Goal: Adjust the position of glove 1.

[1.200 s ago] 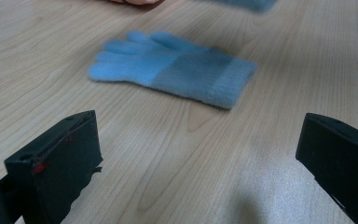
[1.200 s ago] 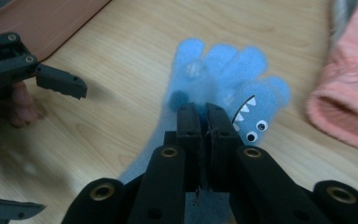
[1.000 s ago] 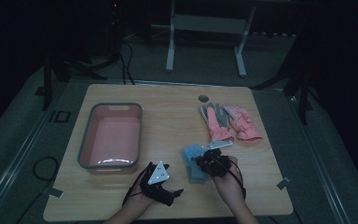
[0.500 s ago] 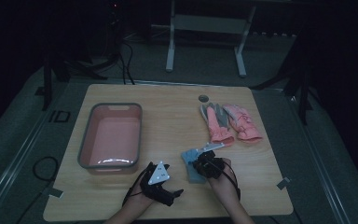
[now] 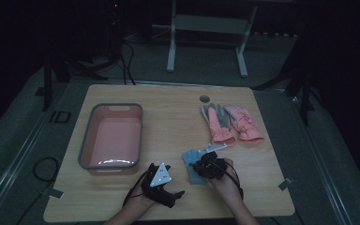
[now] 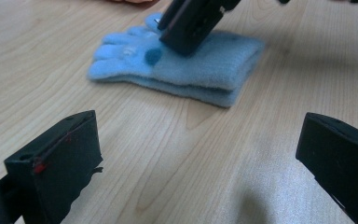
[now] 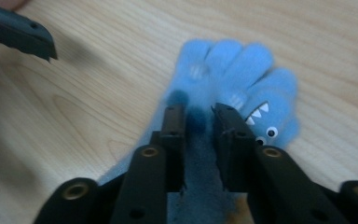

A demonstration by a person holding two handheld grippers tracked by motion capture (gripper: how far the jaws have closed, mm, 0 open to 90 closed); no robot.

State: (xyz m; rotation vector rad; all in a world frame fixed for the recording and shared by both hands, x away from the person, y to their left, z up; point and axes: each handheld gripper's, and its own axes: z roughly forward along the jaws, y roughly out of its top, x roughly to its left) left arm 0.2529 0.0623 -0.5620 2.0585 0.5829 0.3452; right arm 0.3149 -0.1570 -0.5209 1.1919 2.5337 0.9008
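The room is dark, with a grey floor (image 5: 23, 140) all around the light wooden surface (image 5: 173, 126), and white metal legs (image 5: 206, 37) stand behind it.

High view sits above the person's side, looking fwd and down over the whole tabletop (image 5: 168, 108). Both gripper views ride low and close along their jaws; all three share the blue glove (image 5: 193, 161).

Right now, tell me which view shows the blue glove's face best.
The right gripper view: the blue glove shows teeth and eyes close up. The left gripper view shows it folded, side-on. The high view shows it small and dim.
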